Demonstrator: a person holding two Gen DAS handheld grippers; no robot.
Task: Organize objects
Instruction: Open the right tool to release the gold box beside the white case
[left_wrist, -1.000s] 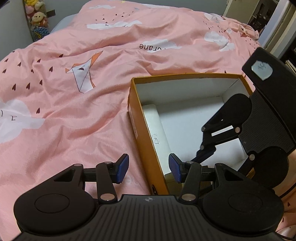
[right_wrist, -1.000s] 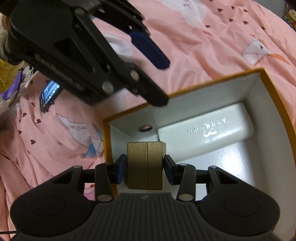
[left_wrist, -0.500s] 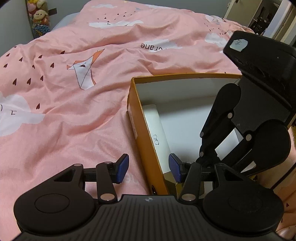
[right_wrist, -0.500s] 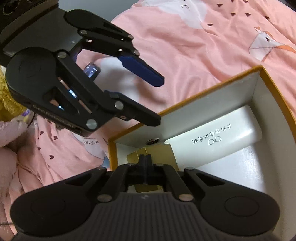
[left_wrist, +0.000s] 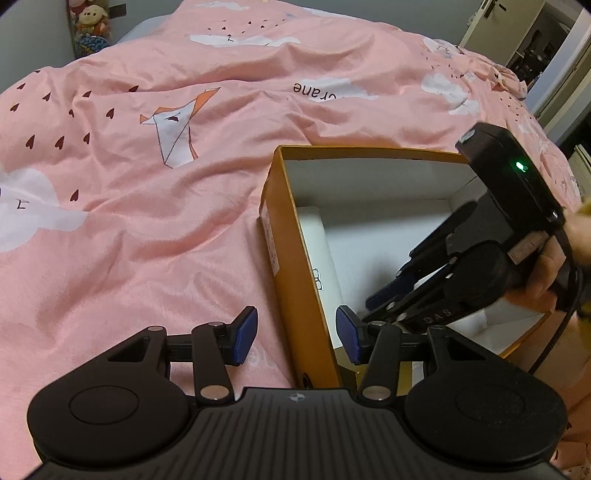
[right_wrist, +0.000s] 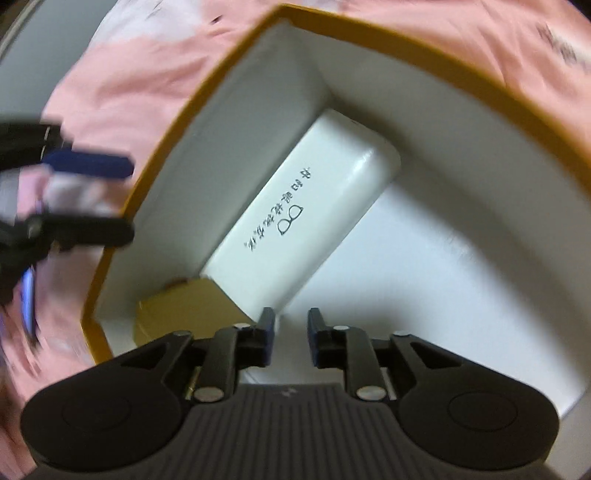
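An orange box (left_wrist: 295, 280) with a white inside lies on the pink bedspread. A white glasses case (right_wrist: 299, 221) lies along its wall, also seen in the left wrist view (left_wrist: 325, 266). A small gold box (right_wrist: 184, 310) sits in the corner next to the case. My right gripper (right_wrist: 290, 338) is over the box floor, jaws slightly apart and empty; in the left wrist view it (left_wrist: 391, 295) reaches into the box. My left gripper (left_wrist: 295, 334) is open and straddles the box's near wall.
The pink bedspread (left_wrist: 147, 184) with cloud and fox prints covers the bed around the box. Stuffed toys (left_wrist: 88, 26) stand at the far left corner. A doorway (left_wrist: 535, 48) is at the far right.
My right gripper let go of the gold box, which now rests in the box corner, and swung right beside the glasses case. My left gripper stayed open at the box wall.
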